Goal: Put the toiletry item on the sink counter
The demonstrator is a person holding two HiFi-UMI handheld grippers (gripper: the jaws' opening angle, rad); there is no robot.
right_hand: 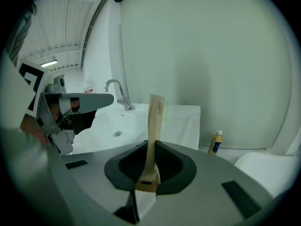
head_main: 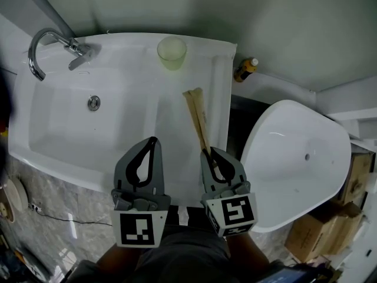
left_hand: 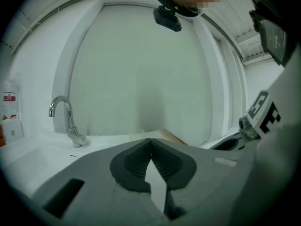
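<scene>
A long, flat tan paper packet [head_main: 198, 119], the toiletry item, reaches out over the white counter [head_main: 177, 134] to the right of the sink basin [head_main: 88, 122]. My right gripper [head_main: 211, 154] is shut on the packet's near end. In the right gripper view the packet [right_hand: 153, 121] sticks forward from between the closed jaws [right_hand: 149, 147]. I cannot tell whether its far end touches the counter. My left gripper [head_main: 153, 141] hovers beside it over the counter's front, shut with nothing in it [left_hand: 150, 142].
A chrome faucet [head_main: 44, 49] and a drain [head_main: 93, 103] are at the basin's left. A pale green cup [head_main: 171, 52] stands at the counter's back. A yellow bottle [head_main: 246, 69] sits behind the white toilet [head_main: 294, 158] on the right. Cardboard boxes [head_main: 315, 234] lie beyond the toilet.
</scene>
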